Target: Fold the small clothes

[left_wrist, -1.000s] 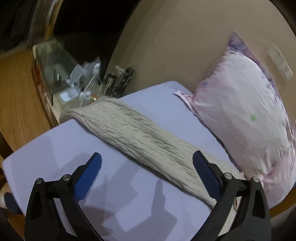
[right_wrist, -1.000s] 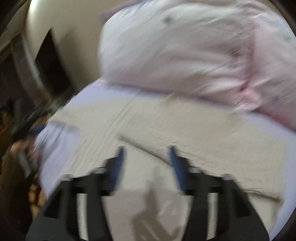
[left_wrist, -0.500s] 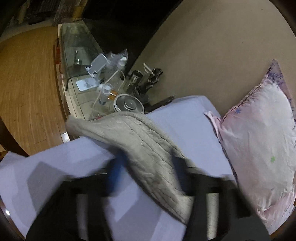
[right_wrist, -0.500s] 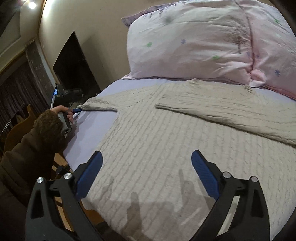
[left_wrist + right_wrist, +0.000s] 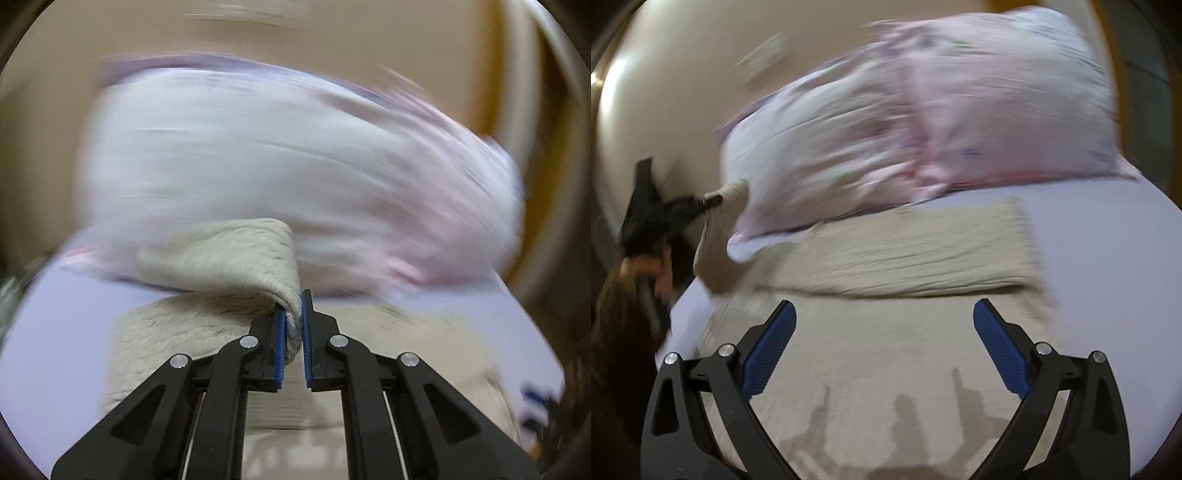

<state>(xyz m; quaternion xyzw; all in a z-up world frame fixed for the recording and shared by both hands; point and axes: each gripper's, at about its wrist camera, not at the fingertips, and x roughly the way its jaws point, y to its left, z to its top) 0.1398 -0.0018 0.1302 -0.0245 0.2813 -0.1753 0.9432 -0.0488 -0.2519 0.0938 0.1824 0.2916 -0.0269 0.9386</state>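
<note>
A beige cable-knit sweater [image 5: 886, 354] lies flat on the lavender bed sheet [image 5: 1108, 258], with one sleeve [image 5: 908, 254] folded across its chest. My left gripper [image 5: 292, 321] is shut on the end of the other sleeve [image 5: 236, 254] and holds it lifted above the sweater body [image 5: 166, 332]. It also shows in the right wrist view [image 5: 713, 201] at the left, with the sleeve [image 5: 720, 236] hanging from it. My right gripper [image 5: 882, 343] is open and empty, low over the sweater's lower part.
Two pink flowered pillows [image 5: 923, 122] lie at the head of the bed against a beige wall [image 5: 683, 74]; they also show in the left wrist view [image 5: 295, 177]. The person's brown-sleeved arm [image 5: 617, 314] is at the left bed edge. Both views are motion-blurred.
My left gripper shut on the sleeve end at the left bed edge and lifted it, swinging toward the pillows. My right gripper stayed open and shifted a little over the sweater.
</note>
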